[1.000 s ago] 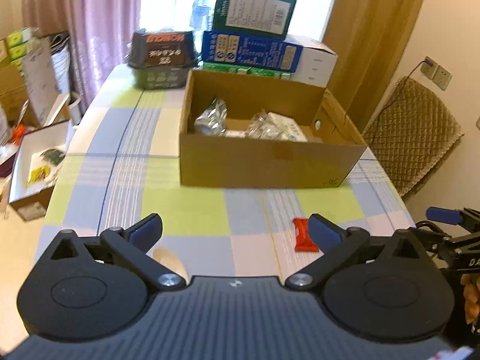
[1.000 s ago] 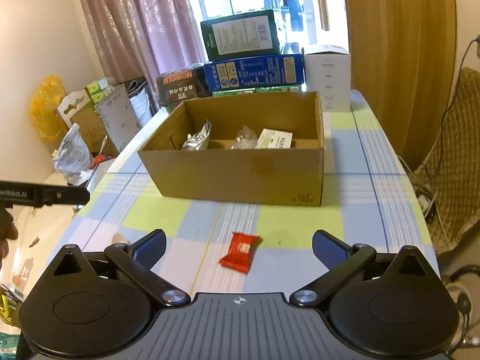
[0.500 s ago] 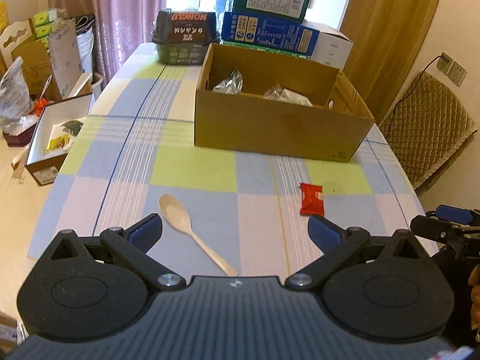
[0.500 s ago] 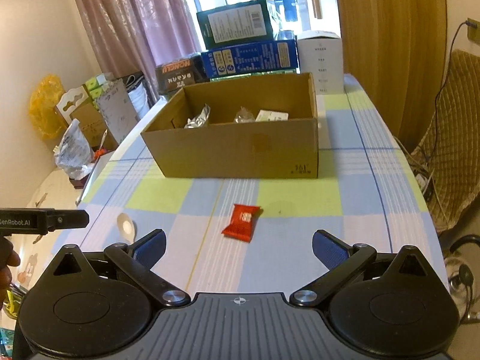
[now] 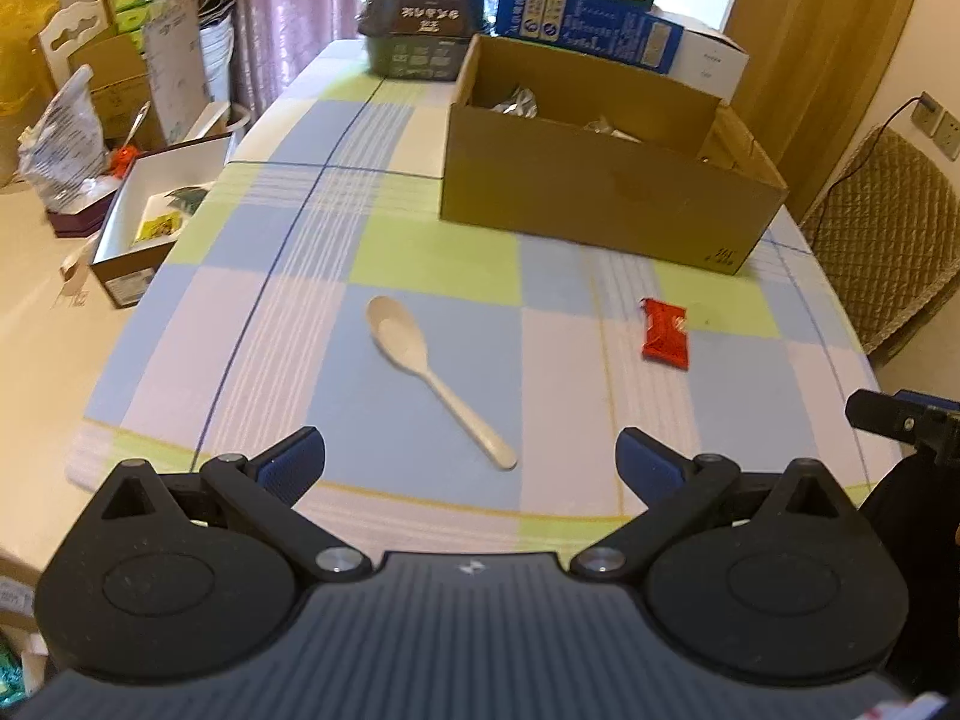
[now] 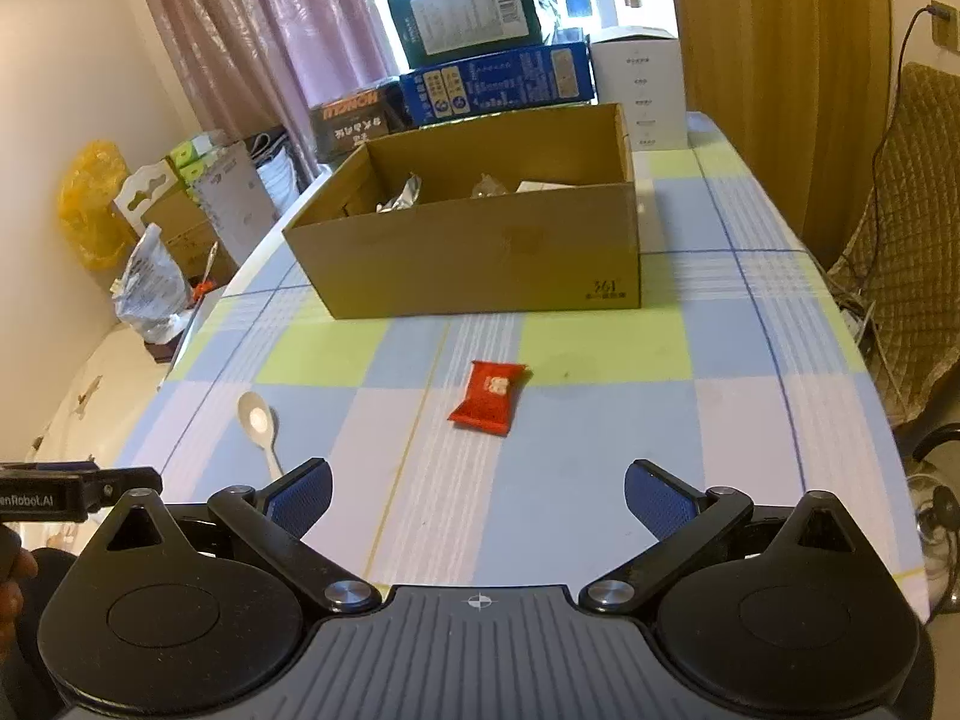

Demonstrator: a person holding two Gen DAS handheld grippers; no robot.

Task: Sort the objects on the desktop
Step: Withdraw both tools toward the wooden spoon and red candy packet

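A pale spoon (image 5: 433,371) (image 6: 260,425) lies on the checked tablecloth, bowl away from me, just ahead of my open left gripper (image 5: 471,462). To its right a red snack packet (image 5: 665,333) (image 6: 491,397) lies flat, in front of my open right gripper (image 6: 477,492). Neither gripper holds anything. Behind both stands an open cardboard box (image 5: 600,192) (image 6: 480,252) with several wrapped items inside. The right gripper's tip shows at the right edge of the left wrist view, and the left gripper's tip at the left edge of the right wrist view.
Stacked product boxes (image 6: 498,78) and a dark carton (image 5: 420,18) stand behind the cardboard box. A small open white box (image 5: 156,210) and bags sit left of the table. A padded chair (image 5: 888,240) stands to the right. The table's near edge is close to both grippers.
Both grippers have pulled back and risen from the cardboard box. The spoon and the red packet now lie fully in view ahead of the fingers. Both stay open.
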